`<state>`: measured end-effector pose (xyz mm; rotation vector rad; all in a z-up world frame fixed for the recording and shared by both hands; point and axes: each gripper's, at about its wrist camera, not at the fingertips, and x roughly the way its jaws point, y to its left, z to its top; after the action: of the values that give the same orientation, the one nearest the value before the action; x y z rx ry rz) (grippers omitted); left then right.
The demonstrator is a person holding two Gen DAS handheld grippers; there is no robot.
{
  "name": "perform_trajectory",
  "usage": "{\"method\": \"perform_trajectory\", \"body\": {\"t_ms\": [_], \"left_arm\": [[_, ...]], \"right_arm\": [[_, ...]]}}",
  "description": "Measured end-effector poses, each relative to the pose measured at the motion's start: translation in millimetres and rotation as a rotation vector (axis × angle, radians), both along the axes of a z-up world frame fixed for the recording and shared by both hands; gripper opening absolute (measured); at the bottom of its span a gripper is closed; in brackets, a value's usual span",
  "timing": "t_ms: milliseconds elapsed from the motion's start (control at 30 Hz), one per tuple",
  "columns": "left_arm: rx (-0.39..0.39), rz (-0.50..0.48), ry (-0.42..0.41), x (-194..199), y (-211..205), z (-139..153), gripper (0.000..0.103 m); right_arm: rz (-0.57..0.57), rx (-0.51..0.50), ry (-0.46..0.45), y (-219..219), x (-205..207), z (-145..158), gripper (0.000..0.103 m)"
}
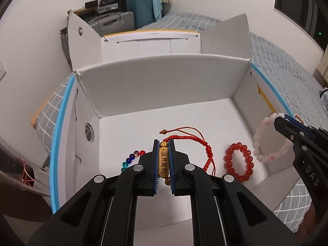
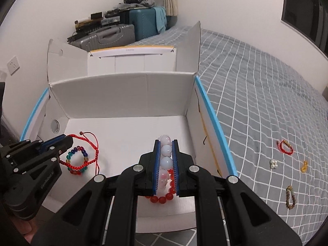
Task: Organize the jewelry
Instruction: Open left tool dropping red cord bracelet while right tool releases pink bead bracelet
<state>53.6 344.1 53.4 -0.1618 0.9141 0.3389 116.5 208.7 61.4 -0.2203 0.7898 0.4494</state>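
1. Two white cardboard boxes sit on a grey checked bedspread [image 2: 256, 82]: the near box [image 2: 127, 94] with blue-edged side flaps, and a second box [image 2: 131, 61] just behind its far wall. Suitcases [image 2: 114, 34] are stacked beyond, against the wall.
2. Near box's tall walls and raised flaps enclose the floor on the far, left and right sides; both grippers are over it at the near edge.
3. Left gripper [image 1: 164, 143]: jaws nearly closed, clamped on the gold inscribed bar of a red braided cord bracelet [image 1: 196, 141], whose cord loop trails over the box floor.
4. Right gripper [image 2: 166, 142]: jaws nearly closed, pinching a pale pink bead bracelet [image 2: 166, 150] near the box's right wall.
5. Two bracelets lie on the box floor: one multicoloured bead bracelet [image 2: 76, 161] towards the left wall, one red bead bracelet [image 1: 238, 162] towards the right.
6. Four small pieces lie on the bedspread, right of the box: red cord bracelet [image 2: 285, 147], pearly cluster [image 2: 274, 163], small yellow piece [image 2: 304, 167], braided olive bracelet [image 2: 290, 197].
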Motion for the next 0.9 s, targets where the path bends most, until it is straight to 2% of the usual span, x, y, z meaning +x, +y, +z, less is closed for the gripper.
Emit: {"method": "perform_trajectory", "body": {"t_ms": [333, 367, 400, 467, 533, 600, 833, 900], "left_arm": [[-0.010, 0.010, 0.015, 4, 3, -2, 0.011], [-0.012, 0.011, 0.013, 4, 3, -1, 0.011], [-0.012, 0.013, 0.012, 3, 3, -1, 0.012], [-0.008, 0.020, 0.003, 1, 3, 2, 0.029], [0.022, 0.033, -0.035, -4, 1, 9, 0.055], [0.052, 0.041, -0.060, -7, -2, 15, 0.064], [0.092, 0.050, -0.126, -13, -16, 35, 0.090], [0.099, 0.054, -0.144, -14, -21, 40, 0.094]], "right_arm": [[0.002, -0.018, 0.023, 2, 3, -9, 0.013], [0.002, -0.015, 0.023, 2, 3, -8, 0.022], [0.003, -0.012, 0.022, 2, 2, -8, 0.035], [0.002, 0.005, 0.021, 0, 2, -5, 0.050], [-0.004, 0.014, 0.012, -3, 1, -1, 0.056], [-0.006, 0.017, 0.002, -5, -1, 3, 0.067], [-0.040, 0.043, -0.034, -29, -4, 18, 0.084], [-0.051, 0.047, -0.045, -36, -4, 22, 0.089]]}}
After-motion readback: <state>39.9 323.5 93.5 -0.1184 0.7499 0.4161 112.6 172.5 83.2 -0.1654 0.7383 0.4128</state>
